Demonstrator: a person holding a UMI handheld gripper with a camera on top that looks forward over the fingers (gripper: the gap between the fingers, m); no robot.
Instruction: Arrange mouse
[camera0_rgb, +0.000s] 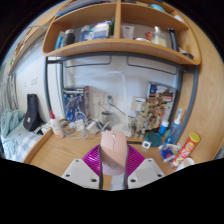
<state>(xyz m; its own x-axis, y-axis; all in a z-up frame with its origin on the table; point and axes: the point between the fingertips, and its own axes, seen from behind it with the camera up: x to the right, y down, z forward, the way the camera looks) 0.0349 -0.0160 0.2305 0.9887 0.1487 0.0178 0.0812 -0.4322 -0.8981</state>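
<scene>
A pale pink computer mouse sits upright between my gripper's two magenta pads. Both pads press on its sides, and it is held up above the wooden desk. The mouse's rounded top points forward, over the desk's middle. Its lower end is hidden between the fingers.
The back of the desk is crowded with bottles, cables and small boxes against the white wall. A wooden shelf with books hangs overhead. More clutter lies at the right, and a bed with dark items at the left.
</scene>
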